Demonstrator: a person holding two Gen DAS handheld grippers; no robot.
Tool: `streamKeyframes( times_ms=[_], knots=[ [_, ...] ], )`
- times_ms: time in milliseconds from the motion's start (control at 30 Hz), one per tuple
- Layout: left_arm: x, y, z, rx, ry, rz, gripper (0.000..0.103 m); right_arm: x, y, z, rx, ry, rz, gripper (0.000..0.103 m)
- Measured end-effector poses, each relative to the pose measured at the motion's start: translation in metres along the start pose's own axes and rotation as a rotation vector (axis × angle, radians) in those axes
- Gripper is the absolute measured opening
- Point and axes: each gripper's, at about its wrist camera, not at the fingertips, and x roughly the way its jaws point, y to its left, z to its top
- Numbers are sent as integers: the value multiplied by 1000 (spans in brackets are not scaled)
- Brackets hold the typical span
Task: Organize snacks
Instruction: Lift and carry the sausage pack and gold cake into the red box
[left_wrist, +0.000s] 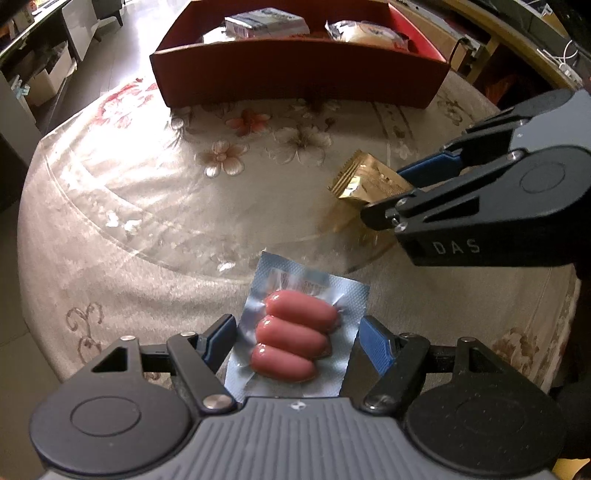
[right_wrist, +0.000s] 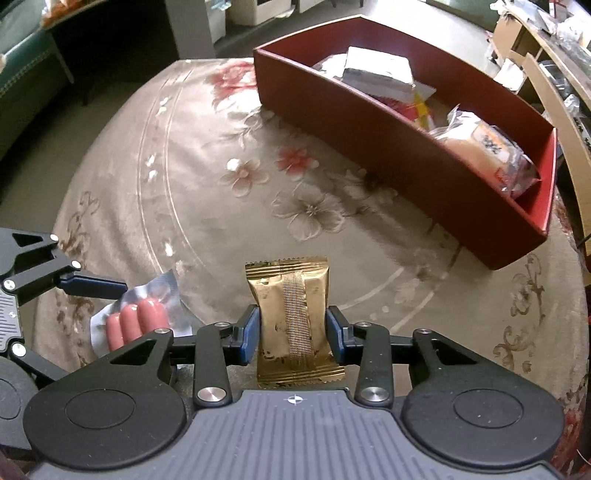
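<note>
Both tongs already have a snack between their blue pads. Right tongs (right_wrist: 291, 334) are closed on the gold packet (right_wrist: 291, 317), the pads pressing its two long sides near the middle, with the crimped ends free above and below. Left tongs (left_wrist: 295, 341) stand about half open around the sausage pack (left_wrist: 295, 332): the clear pack with three pink sausages fills the gap and its foil edges touch the pads, so it looks gripped, though how firmly I cannot tell.

Across the flowered tablecloth (right_wrist: 207, 177) stands the red box (right_wrist: 406, 147), well apart from both snacks. Inside it lie a white wrapped block (right_wrist: 380, 70) at one end and a bagged bun (right_wrist: 487, 151) at the other, with loose wrappers between.

My judgement is that the step in hand is carrying both snacks to the box. Lift each one high enough to pass over the near wall before moving across. Keep the gold packet squeezed no harder than now, since the wrapper looks soft. Watch the sausage pack: slick film can slide out of a loose hold, so keep it level. Aim for bare floor between the things already inside, and release low.
</note>
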Motion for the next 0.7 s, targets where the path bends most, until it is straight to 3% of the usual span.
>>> streamKeyframes(
  times_ms=[700],
  knots=[
    [-16,-9,16,15,-108,61,75,-22,-10,3,16,-69,-40,46]
  ],
)
